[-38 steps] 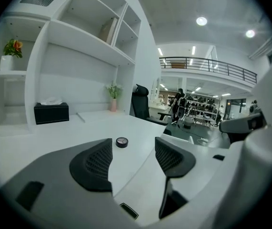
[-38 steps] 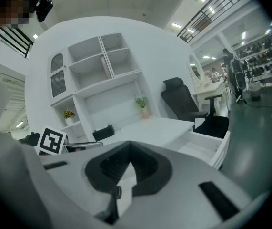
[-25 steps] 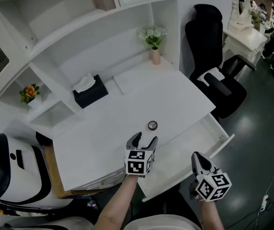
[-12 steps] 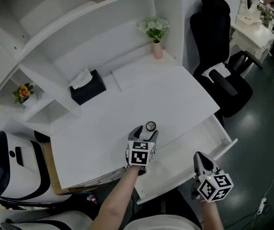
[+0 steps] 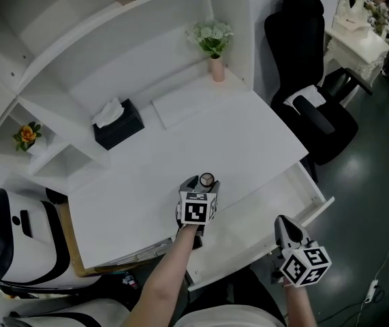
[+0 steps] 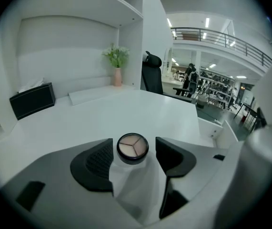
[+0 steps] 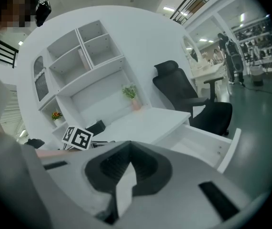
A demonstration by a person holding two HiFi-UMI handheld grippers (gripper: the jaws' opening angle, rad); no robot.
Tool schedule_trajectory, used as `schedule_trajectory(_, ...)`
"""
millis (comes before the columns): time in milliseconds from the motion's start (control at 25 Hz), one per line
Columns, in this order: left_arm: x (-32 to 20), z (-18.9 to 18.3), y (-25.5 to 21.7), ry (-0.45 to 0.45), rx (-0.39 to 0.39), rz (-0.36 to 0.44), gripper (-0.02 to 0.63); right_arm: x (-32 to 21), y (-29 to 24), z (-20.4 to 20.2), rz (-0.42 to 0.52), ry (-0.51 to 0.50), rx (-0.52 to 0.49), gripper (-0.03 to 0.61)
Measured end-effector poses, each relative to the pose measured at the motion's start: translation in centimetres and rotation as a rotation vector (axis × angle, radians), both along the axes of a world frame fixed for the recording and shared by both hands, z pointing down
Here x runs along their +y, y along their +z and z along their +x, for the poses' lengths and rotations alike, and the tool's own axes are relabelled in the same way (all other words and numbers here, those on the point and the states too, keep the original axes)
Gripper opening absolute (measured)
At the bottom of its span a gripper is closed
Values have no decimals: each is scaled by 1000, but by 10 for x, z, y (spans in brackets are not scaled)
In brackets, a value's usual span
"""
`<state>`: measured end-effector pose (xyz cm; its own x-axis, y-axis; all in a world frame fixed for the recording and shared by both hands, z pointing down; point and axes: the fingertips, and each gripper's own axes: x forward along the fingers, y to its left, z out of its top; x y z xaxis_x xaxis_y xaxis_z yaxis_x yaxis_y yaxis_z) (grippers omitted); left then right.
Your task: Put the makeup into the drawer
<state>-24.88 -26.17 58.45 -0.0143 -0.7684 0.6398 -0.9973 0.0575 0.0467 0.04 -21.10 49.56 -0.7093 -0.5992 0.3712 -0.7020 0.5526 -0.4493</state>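
White desk (image 5: 249, 135): left gripper (image 5: 205, 182) is arriving at the makeup compact (image 5: 207, 179).
Having moved up, its spread jaws are now straddling it, not yet pinching; the right gripper (image 5: 284, 225), jaws together, is idling beside the drawer (image 5: 315, 197).

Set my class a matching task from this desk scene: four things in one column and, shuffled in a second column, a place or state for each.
Things:
1. makeup compact
2. tissue box
3. drawer
4. right gripper

Places or states:
A. pulled open
B. jaws shut, nothing held
C. between the open jaws of the left gripper
D. black, at the back of the desk

Pairs: 1-C, 2-D, 3-A, 4-B
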Motion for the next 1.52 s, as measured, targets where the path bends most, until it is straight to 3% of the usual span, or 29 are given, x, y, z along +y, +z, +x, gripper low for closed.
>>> schedule_trajectory(240,-2,1,12,15,-47,-77,265,0,0,5,-5,0,-8,3)
schedule_trajectory(480,-5,3,12,44,-54,-96,245,0,-2,11,-6,8,-15,2)
schedule_trajectory(920,8,17,6,74,-86,-70,218,7,-8,22,1,34,-21,2)
schedule_trajectory(1520,57,53,-33,147,-55,33,218,31,-19,14,35,46,-28,3)
